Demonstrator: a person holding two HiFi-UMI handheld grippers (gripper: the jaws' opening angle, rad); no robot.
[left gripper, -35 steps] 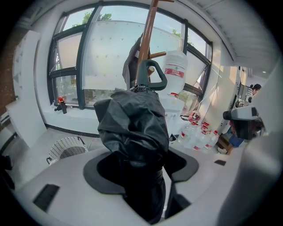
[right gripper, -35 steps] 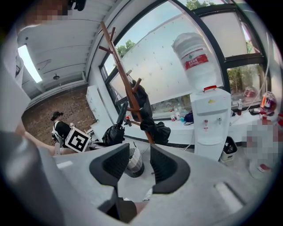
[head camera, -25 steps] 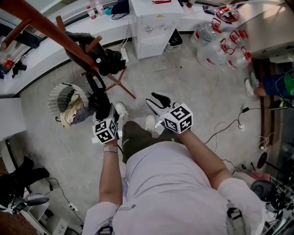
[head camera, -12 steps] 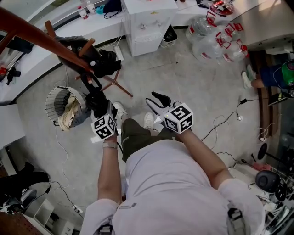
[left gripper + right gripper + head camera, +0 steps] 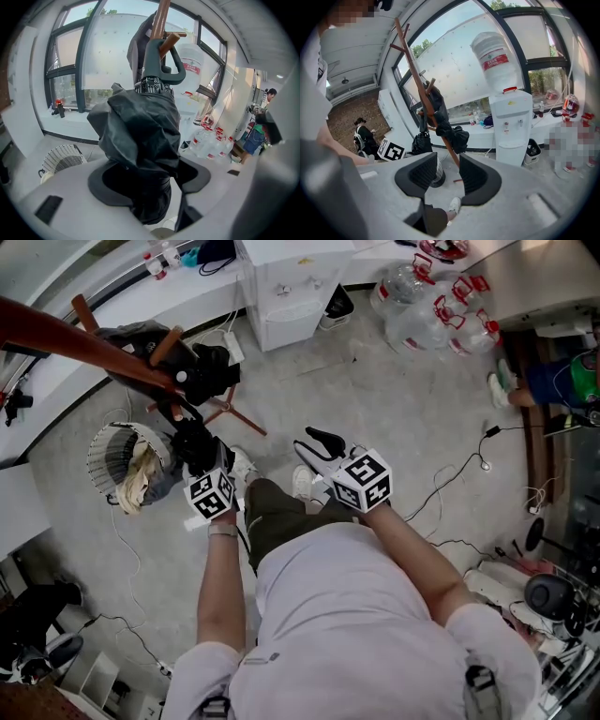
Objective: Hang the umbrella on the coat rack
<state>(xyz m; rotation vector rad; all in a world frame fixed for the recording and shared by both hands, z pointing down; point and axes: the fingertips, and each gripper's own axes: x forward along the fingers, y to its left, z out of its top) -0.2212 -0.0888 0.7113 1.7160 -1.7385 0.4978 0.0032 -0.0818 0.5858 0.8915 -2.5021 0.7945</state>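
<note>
Hooking was in hand: the umbrella (image 5: 136, 136) was clamped in the left gripper (image 5: 200, 457), its handle (image 5: 161, 65) at the coat rack (image 5: 84, 337) peg (image 5: 171, 39); the right gripper (image 5: 442, 176) was held empty, part-open; lowering and release were judged next

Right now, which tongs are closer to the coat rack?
Left. The left tongs grip the umbrella, whose handle meets the coat rack; the right tongs are open and empty, farther off to the side.

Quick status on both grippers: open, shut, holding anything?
Left gripper: closed on the folded black umbrella.
Right gripper: open, nothing between its jaws.
</note>
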